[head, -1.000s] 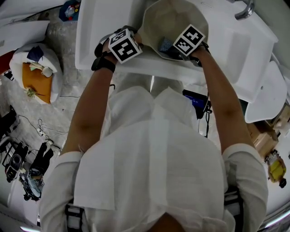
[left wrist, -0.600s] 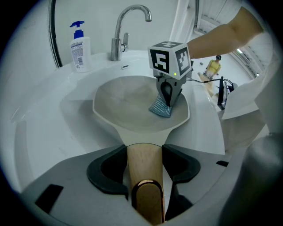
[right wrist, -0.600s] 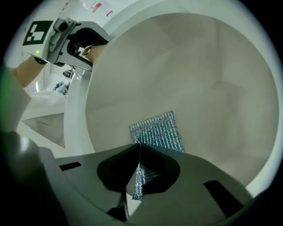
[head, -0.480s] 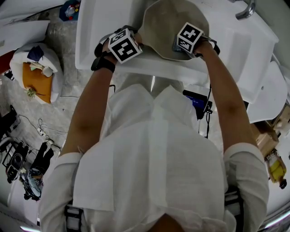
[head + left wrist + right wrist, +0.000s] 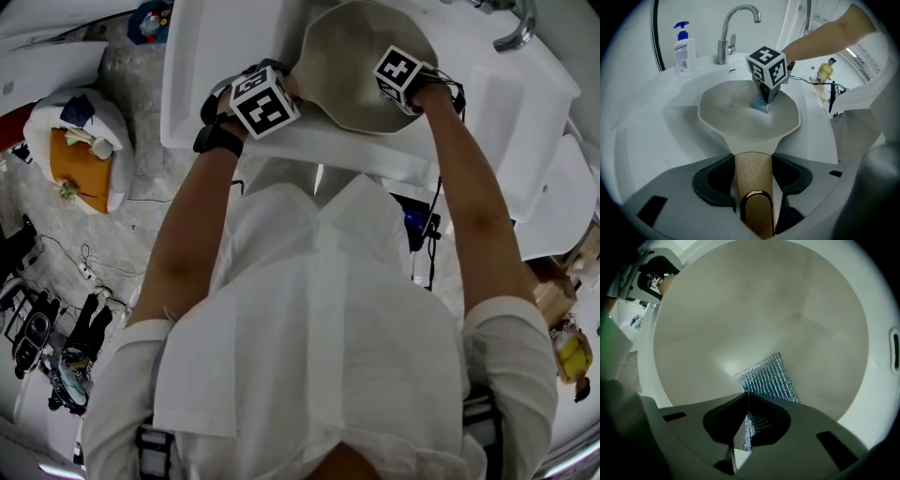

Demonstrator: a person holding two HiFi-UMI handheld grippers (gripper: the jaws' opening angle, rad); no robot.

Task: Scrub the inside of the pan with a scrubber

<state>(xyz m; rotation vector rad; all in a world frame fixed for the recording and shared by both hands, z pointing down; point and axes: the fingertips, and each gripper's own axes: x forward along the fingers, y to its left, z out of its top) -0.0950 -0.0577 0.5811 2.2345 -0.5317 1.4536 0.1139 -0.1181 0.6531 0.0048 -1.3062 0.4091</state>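
A beige pan (image 5: 352, 66) lies in the white sink (image 5: 216, 56). Its wooden handle (image 5: 753, 180) sits between the jaws of my left gripper (image 5: 753, 176), which is shut on it at the pan's near left edge. My right gripper (image 5: 746, 401) points steeply down into the pan and is shut on a silver mesh scrubber (image 5: 768, 378). The scrubber's free end lies flat against the pan's inner surface (image 5: 754, 310). In the left gripper view the right gripper (image 5: 766, 91) stands over the scrubber (image 5: 760, 104) near the pan's middle, towards its far side.
A chrome faucet (image 5: 736, 26) and a soap pump bottle (image 5: 683, 47) stand on the sink's far rim. The sink wall (image 5: 651, 131) surrounds the pan closely. On the floor to the left lie a white bag with orange contents (image 5: 75, 155) and cables.
My right gripper has slid with the scrubber across the pan's inside, to the right and towards its far side, and tipped steeper. The left gripper and handle have kept still.
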